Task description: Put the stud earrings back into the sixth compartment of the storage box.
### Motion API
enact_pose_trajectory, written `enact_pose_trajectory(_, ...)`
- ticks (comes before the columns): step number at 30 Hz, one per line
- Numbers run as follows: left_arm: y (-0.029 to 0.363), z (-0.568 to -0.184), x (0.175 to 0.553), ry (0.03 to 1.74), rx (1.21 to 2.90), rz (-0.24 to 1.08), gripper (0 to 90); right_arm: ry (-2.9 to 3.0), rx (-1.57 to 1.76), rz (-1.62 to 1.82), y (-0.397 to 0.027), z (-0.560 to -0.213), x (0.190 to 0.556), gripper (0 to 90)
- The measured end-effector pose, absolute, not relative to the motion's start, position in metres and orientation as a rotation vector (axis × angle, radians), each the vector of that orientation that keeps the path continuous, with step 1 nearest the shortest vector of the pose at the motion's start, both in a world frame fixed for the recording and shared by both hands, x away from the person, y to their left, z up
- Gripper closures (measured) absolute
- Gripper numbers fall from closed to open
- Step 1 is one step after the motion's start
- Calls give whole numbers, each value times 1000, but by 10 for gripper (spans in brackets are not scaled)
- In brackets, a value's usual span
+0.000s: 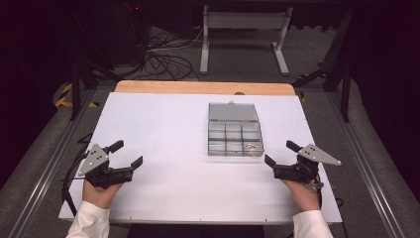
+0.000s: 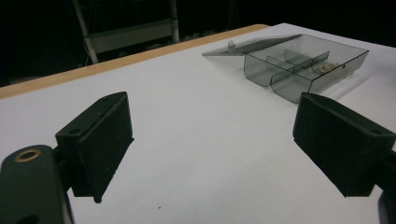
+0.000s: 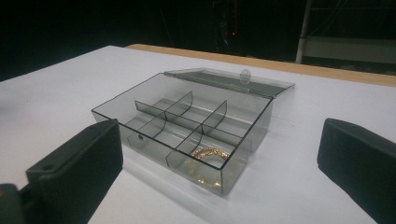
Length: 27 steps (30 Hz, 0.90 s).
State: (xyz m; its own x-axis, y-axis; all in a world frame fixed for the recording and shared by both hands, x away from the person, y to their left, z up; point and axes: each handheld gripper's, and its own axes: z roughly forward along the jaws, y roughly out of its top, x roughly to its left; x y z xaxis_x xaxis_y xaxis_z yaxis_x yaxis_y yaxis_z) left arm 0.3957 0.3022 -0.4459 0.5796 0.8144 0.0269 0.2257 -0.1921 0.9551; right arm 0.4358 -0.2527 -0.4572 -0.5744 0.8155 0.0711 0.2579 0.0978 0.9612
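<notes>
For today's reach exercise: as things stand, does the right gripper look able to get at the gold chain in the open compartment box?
Probably yes. The right gripper is open, facing the box, whose lid is folded back. The chain lies uncovered in the near corner compartment, with bare table between; the narrow dividers may cramp the gripper.

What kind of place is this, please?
Probably a lab set up for recording handling work: a white-covered table, loose cables on the floor behind it, dark surroundings, and a clear compartment box standing alone on the table.
</notes>
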Motion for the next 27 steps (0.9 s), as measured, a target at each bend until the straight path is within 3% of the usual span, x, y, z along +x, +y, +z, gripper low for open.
enact_pose_trajectory(27, 305, -447, 396, 869, 1724, 674, 124, 1871, 1045, 1500, -267, -460, 426, 6)
